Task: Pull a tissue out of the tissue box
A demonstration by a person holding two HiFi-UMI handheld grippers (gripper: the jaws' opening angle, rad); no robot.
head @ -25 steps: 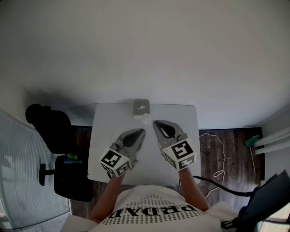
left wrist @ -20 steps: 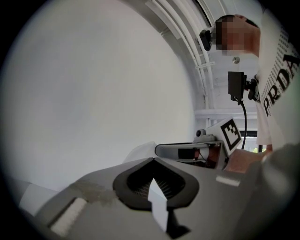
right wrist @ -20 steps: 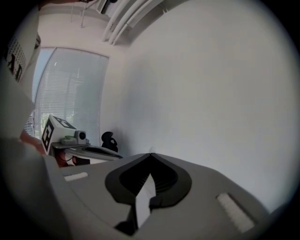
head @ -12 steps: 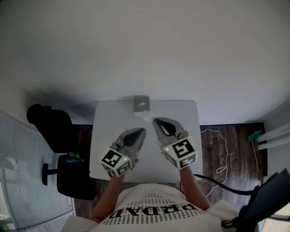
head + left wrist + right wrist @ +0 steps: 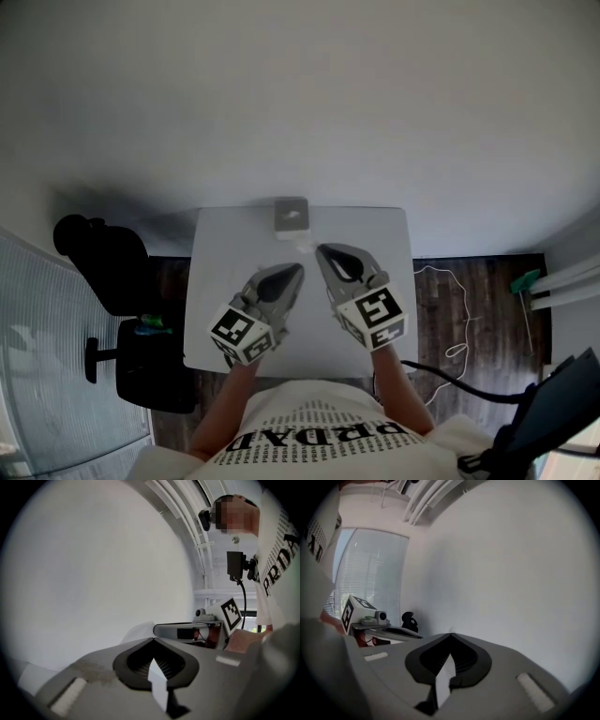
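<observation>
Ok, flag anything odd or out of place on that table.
Nothing stands out. The small grey tissue box sits at the far edge of the white table; the left gripper and right gripper hover shut above it.

The tissue box [image 5: 292, 217] is too small in the head view to show its opening. A white bit [image 5: 137, 632] peeks over the left tool [image 5: 152, 639]; I cannot tell what it is. In its own view, the right tool [image 5: 450, 634] hides the counter [image 5: 214, 300].

My left gripper [image 5: 152, 639] has its jaws pinched together with nothing between them. Just past the fingertips, a bit left, a white tissue [image 5: 136, 631] pokes up. The right gripper [image 5: 159, 629] comes in from the right, its tip meeting the tissue.
</observation>
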